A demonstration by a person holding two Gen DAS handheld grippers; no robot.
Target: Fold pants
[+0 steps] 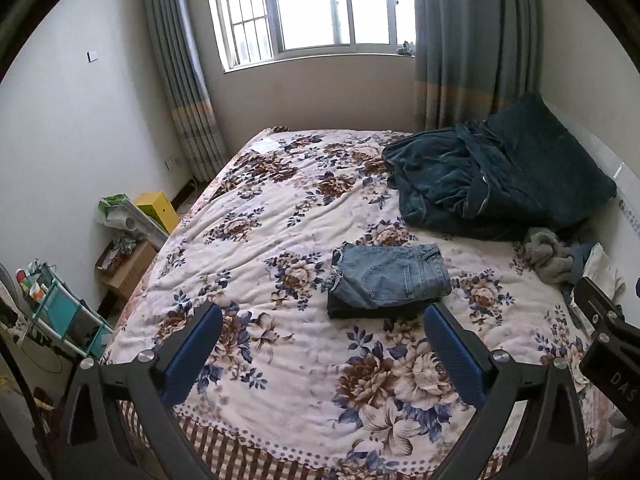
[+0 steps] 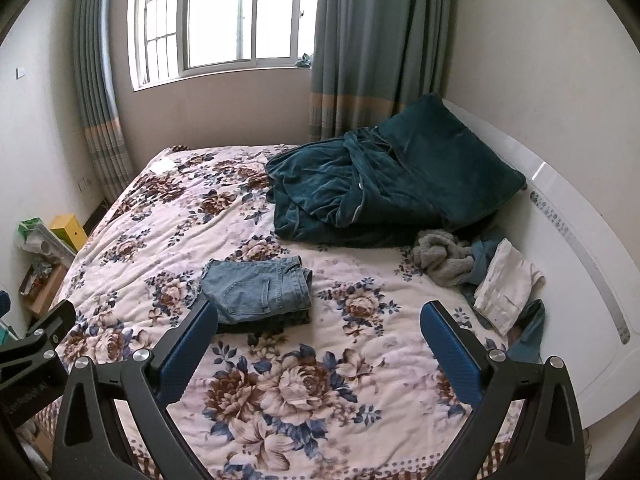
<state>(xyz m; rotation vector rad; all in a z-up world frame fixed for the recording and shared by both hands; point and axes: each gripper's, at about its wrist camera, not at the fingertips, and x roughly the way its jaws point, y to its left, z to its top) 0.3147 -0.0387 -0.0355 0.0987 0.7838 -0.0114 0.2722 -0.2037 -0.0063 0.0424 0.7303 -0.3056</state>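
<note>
Folded light-blue jeans [image 1: 394, 274] lie on a darker folded garment [image 1: 372, 311] in the middle of the floral bedspread [image 1: 256, 240]; they also show in the right wrist view [image 2: 258, 286]. My left gripper [image 1: 322, 320] is open and empty, hovering above the bed just short of the stack. My right gripper [image 2: 320, 318] is open and empty, to the right of the stack and nearer the bed's front. The right gripper's body shows at the left view's right edge [image 1: 604, 320].
A dark teal robe and pillow [image 2: 384, 184] lie at the head of the bed. A grey towel [image 2: 442, 258] and white pants [image 2: 506, 286] lie beside the white headboard [image 2: 568, 216]. Boxes and a teal cart [image 1: 60, 312] stand left of the bed.
</note>
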